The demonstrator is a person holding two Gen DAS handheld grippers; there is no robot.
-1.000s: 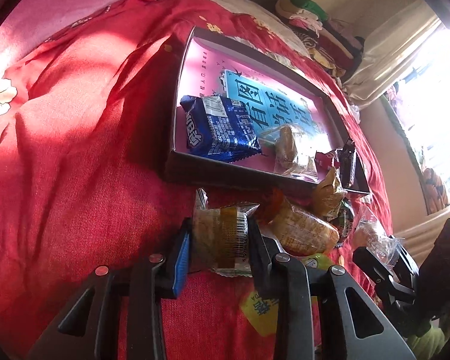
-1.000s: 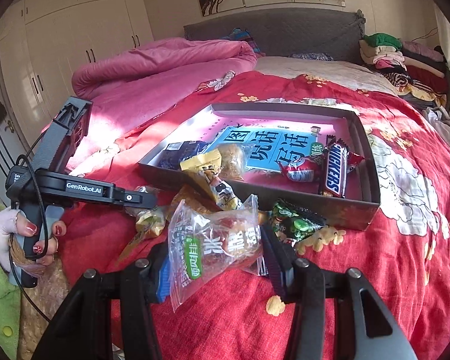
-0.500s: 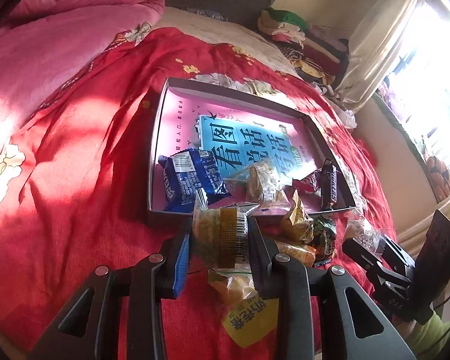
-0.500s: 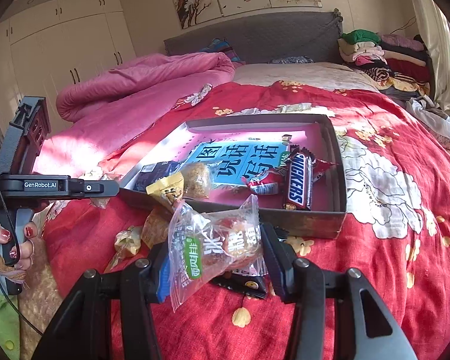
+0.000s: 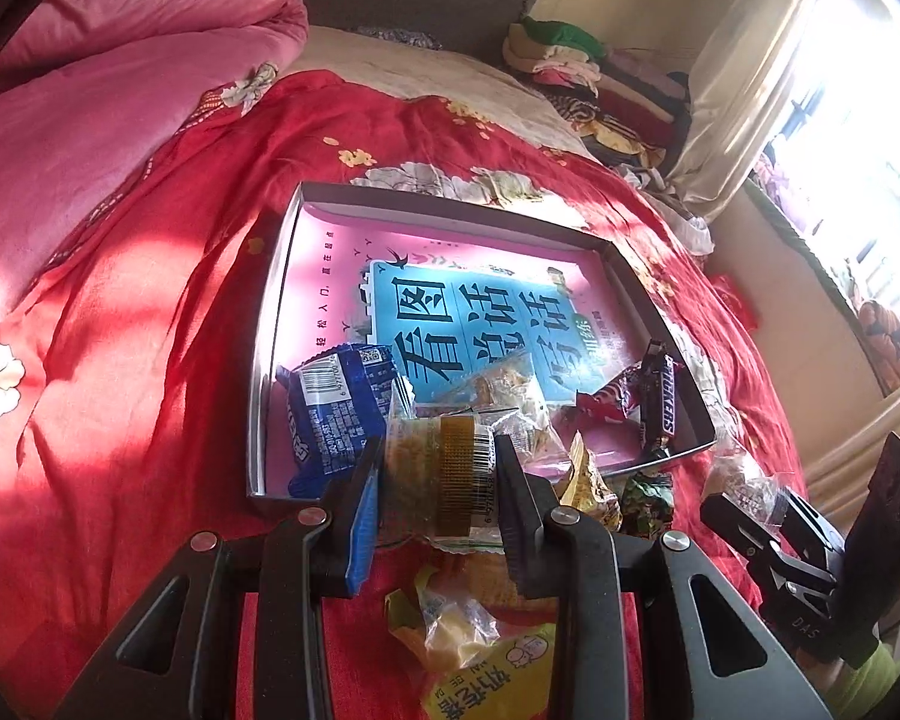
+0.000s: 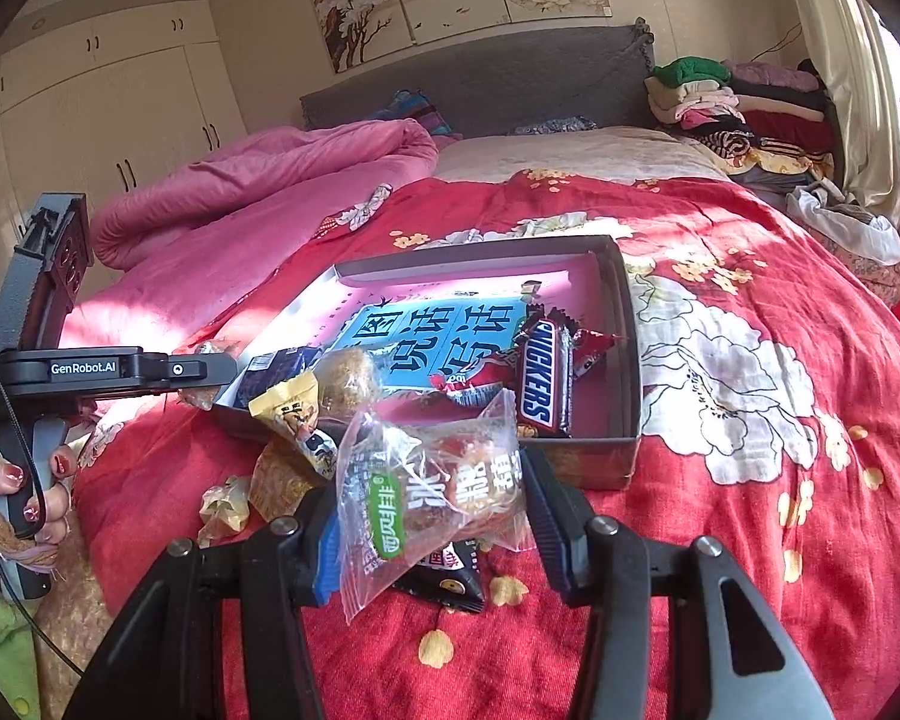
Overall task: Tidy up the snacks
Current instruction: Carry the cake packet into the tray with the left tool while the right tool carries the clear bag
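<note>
The left gripper [image 5: 439, 483] was clamped on a clear-wrapped cake [image 5: 435, 480], the right gripper [image 6: 432, 498] on a clear snack bag [image 6: 435, 489]. Both hung just before the box [image 6: 627, 360], mid-carry; next, releasing inside it. The bag's contents looked like brownish pieces, perhaps pastries.

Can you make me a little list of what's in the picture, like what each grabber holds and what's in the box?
left gripper: jaws shut on a clear cake pack
right gripper: jaws shut on a clear snack bag
box: on the red bedspread, open
in box: Snickers bar, blue packet
outside box: yellow wrapper near the front wall
</note>
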